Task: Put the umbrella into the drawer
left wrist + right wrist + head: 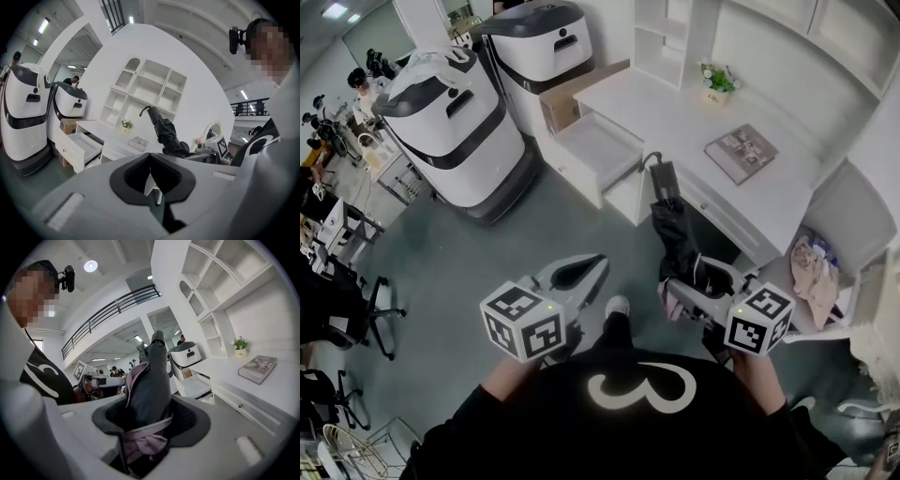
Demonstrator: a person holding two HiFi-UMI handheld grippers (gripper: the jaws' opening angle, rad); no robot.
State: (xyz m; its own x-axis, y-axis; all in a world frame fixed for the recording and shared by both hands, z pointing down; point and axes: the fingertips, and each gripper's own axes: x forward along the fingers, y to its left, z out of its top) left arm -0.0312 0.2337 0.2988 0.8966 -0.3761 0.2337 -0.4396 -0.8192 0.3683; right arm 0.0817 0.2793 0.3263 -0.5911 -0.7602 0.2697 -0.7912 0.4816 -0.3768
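Ahead of me, the white desk [675, 103] carries a closed book [741, 153] and, near its rear edge, a small potted plant [718, 82]. Its left drawer [598, 150] stands pulled open.

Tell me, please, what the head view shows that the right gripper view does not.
Only the head view: a crumpled beige cloth on a low shelf. Only the right gripper view: a pale pink strap round the folded black fabric umbrella, and a black balcony railing. Both: that umbrella gripped in the right claw, the open white drawer, the grey hardcover book.
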